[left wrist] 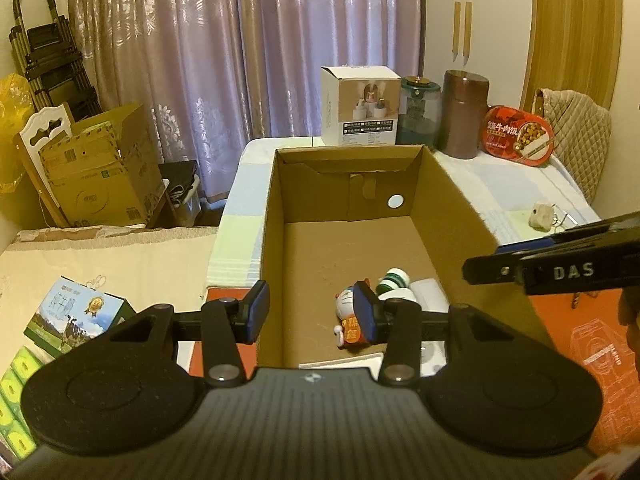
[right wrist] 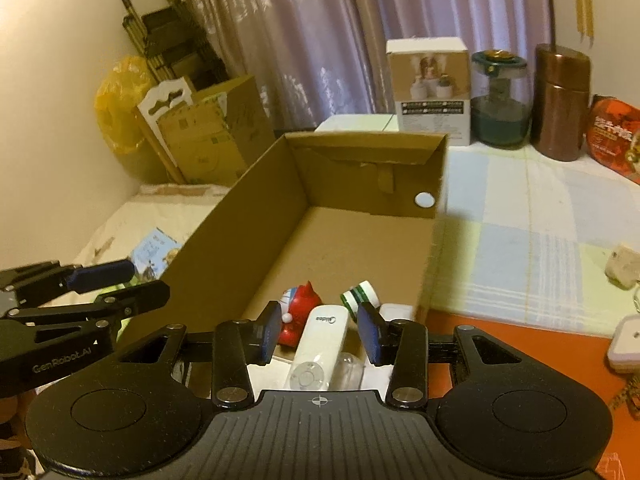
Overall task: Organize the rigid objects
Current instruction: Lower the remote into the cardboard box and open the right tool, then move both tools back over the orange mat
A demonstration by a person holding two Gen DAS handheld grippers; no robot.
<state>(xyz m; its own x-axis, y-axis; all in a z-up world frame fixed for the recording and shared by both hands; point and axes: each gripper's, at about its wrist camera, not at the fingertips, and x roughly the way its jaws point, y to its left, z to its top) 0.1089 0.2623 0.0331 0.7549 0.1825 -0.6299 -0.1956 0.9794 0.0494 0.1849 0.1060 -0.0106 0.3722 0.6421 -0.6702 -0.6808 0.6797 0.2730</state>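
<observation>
Over the near end of the cardboard box (right wrist: 256, 216), both grippers hover with nothing held. Right gripper (right wrist: 319, 334): jaws spread wide, straddling the white remote control (right wrist: 320, 344), which lies lengthwise between the pads without visibly touching them. Left gripper (left wrist: 312, 312): jaws also spread, empty, above the box's near left wall.

Already in the box's near end: a Doraemon figurine (left wrist: 346, 312), a green-and-white striped bottle (right wrist: 358, 294) and a white box-shaped item (left wrist: 430, 294), packed close together. Whether the remote rests on the box floor or on its front rim I cannot tell.

Judgement on the step: the remote looks just placed or about to be gripped. If gripping, close squarely across its narrow width near the middle; smooth plastic may slip or pivot. If backing out, lift straight up so the pads do not drag the figurine or bottle.

Surface: a pale checked cloth (right wrist: 520, 216) with an orange mat (right wrist: 520, 344) at the near edge. Along the far edge stand a white carton (left wrist: 360, 106), a green-lidded jar (left wrist: 420, 110), a brown canister (left wrist: 464, 114) and a red tin (left wrist: 518, 136). Behind: mauve curtains (left wrist: 240, 40), a folded ladder (left wrist: 48, 56), stacked cartons (left wrist: 100, 168).
</observation>
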